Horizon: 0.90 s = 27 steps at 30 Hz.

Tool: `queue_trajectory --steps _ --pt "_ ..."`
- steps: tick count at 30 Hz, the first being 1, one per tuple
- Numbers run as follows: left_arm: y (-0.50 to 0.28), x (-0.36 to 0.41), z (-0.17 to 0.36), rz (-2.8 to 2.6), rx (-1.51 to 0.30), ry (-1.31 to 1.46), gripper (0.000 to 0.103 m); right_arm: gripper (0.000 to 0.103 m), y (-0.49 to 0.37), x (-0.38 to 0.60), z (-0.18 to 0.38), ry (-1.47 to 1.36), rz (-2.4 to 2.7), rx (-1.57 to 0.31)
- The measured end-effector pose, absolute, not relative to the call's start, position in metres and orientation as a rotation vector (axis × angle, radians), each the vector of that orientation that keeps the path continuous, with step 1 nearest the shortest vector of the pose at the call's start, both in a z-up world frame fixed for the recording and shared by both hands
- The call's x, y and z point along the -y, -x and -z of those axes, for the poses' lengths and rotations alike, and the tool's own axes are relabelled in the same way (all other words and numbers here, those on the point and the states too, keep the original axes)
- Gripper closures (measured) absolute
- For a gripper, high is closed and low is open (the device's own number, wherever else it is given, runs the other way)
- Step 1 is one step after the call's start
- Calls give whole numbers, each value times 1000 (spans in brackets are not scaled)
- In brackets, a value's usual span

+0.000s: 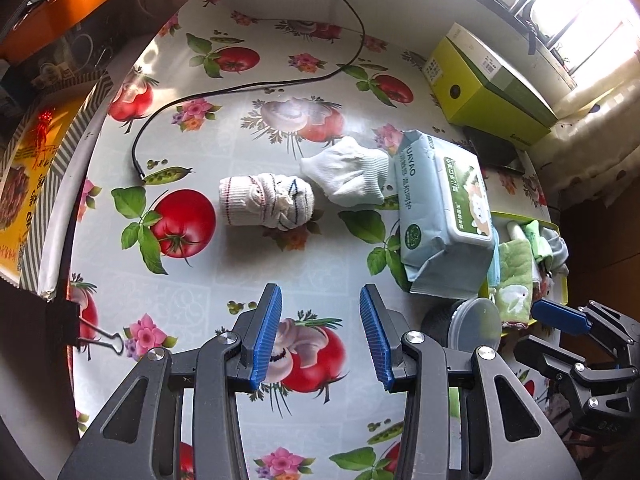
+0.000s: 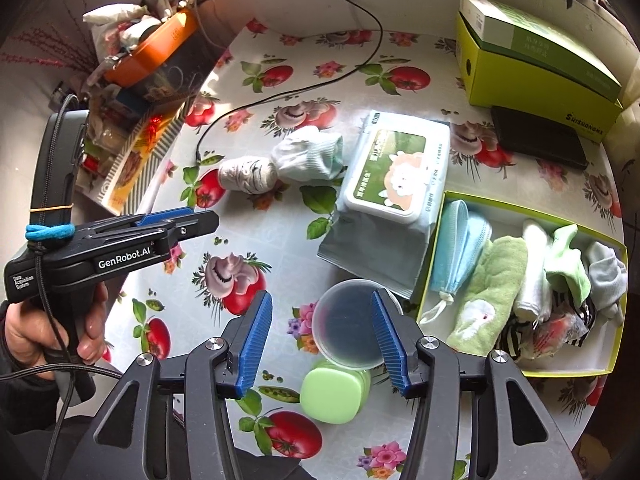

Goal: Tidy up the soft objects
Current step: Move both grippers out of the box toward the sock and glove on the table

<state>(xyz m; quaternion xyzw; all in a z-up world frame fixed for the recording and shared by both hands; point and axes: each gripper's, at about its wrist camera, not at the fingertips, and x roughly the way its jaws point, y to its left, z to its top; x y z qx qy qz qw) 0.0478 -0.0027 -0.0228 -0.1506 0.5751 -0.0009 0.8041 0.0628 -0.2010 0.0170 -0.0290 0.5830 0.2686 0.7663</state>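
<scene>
Rolled striped sock [image 1: 266, 200] lay mid-frame in my left wrist view, on the flowered tablecloth [image 1: 224, 276], touching a pale sock bundle [image 1: 348, 174] to its right. My left gripper [image 1: 320, 334] hung released and empty below it. My right gripper [image 2: 320, 342] was also released, empty, above a round lidded jar [image 2: 352, 326].

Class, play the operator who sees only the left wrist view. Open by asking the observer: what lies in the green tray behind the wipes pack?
Observer: The green tray holds a folded blue mask at its left end.
Operator: What is next to the mask?
Observer: A green towel with a white rabbit on it, then socks.
Operator: Are the right tongs holding anything?
Observer: No, the right tongs stand open above a clear round lid.
</scene>
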Motion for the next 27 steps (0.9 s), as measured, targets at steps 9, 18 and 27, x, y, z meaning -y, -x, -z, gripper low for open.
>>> queue_trajectory --steps 9,18,27 --pt "-46 -18 24 -31 -1234 328 61 51 -71 175 -14 84 -615 -1262" --pt "-49 -41 34 -56 -1244 346 61 50 -90 139 -10 135 -640 -1259" --pt "-55 -62 46 -81 -1244 384 61 48 -118 106 4 197 -630 -1277"
